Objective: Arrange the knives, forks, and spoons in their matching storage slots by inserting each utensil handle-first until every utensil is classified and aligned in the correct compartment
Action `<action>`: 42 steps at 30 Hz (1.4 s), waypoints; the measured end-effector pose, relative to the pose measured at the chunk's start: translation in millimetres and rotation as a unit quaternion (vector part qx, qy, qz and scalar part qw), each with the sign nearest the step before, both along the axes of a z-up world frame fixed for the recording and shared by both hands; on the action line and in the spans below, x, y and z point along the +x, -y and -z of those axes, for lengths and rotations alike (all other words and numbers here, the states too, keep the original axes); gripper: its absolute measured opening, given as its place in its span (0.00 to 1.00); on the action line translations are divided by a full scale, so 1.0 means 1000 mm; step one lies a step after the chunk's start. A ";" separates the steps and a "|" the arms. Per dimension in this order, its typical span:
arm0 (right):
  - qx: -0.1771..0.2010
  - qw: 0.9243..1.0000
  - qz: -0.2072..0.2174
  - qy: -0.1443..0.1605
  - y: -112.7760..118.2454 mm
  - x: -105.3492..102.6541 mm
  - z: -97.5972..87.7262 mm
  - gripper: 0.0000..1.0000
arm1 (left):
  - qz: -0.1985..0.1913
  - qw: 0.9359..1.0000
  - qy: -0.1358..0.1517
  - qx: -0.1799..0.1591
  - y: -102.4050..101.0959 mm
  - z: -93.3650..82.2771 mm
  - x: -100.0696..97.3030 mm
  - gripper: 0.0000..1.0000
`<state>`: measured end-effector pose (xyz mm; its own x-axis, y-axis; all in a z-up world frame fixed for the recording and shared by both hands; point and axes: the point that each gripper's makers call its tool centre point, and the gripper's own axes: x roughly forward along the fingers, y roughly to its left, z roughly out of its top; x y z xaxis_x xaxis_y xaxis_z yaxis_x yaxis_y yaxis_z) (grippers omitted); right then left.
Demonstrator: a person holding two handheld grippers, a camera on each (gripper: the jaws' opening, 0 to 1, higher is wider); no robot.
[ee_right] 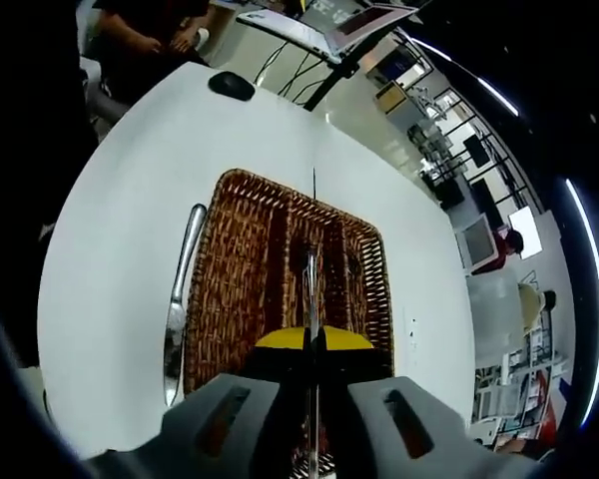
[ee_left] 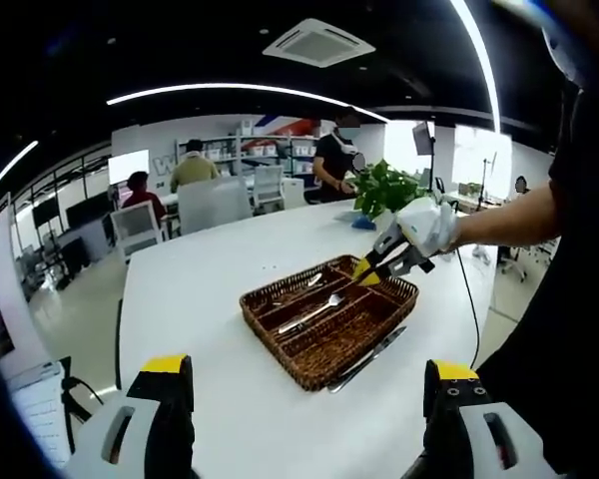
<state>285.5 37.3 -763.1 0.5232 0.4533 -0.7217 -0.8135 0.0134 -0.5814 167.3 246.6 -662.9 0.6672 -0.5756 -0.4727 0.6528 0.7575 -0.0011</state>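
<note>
Right gripper view: right gripper [ee_right: 310, 344] jaws pressed together over wicker tray [ee_right: 230, 299], pinching something thin at the tips; can't tell what.
Left gripper view: left gripper [ee_left: 304, 379] jaws spread wide w/ nothing between, low over white table [ee_left: 200, 289], well apart from tray. Tray has long slots; fork [ee_left: 314, 312] lies in a middle slot, another utensil in slot behind it. Knife [ee_right: 177, 309] on table just beside tray's outer edge, parallel to it. Right gripper at tray's far corner, held by white-gloved hand [ee_left: 429, 225].
</note>
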 end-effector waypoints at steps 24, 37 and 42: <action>-0.018 0.999 0.020 -0.045 -0.001 -0.001 0.061 0.00 | -0.004 1.000 0.001 0.001 -0.004 0.001 -0.003 1.00; -0.037 0.998 0.021 -0.051 -0.005 0.004 0.084 0.00 | -0.013 1.000 -0.001 0.003 -0.011 0.001 -0.005 1.00; -0.039 0.998 0.017 -0.054 -0.006 0.005 0.087 0.00 | -0.016 1.000 -0.001 0.005 -0.014 0.000 -0.005 0.97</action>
